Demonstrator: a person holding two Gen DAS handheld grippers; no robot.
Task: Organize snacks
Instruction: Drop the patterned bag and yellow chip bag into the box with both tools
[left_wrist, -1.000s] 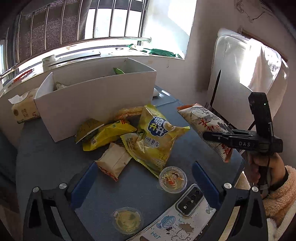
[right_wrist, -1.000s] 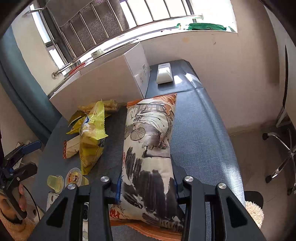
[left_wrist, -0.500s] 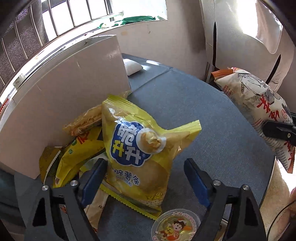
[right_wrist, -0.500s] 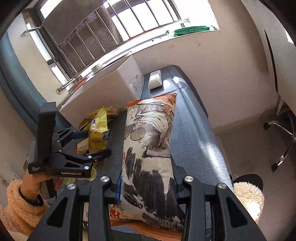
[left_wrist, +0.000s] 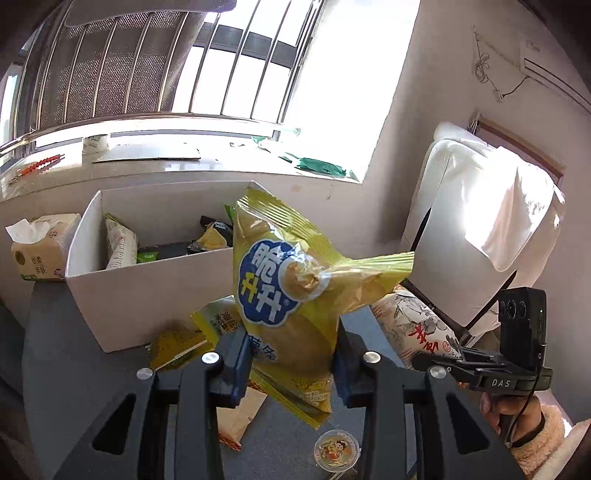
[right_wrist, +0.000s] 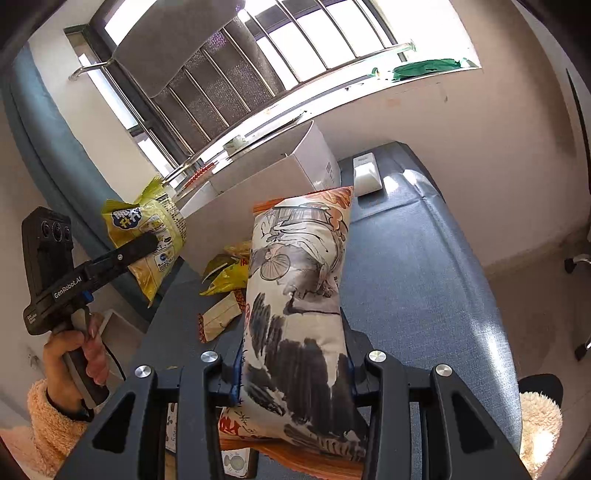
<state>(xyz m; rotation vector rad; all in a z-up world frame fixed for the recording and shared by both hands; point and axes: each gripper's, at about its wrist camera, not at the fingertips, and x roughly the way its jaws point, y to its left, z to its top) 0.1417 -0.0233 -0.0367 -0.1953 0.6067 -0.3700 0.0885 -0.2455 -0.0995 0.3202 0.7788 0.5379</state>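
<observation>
Snack bags are being held clear of the desk (left_wrist: 74, 369): left tongs (left_wrist: 291, 363) closing on a yellow chip bag (left_wrist: 291, 280) near the white box (left_wrist: 147, 295); right tongs (right_wrist: 293, 373) gripping an ink-printed bag (right_wrist: 299, 288).

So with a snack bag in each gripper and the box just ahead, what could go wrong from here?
1. The left gripper is closing on the yellow chip bag low down, and the bag leans over, so it may twist or slip.
2. The white box already holds packets, so the bags may not settle.
3. The right gripper holds the large printed bag, which may hit the box wall.
</observation>
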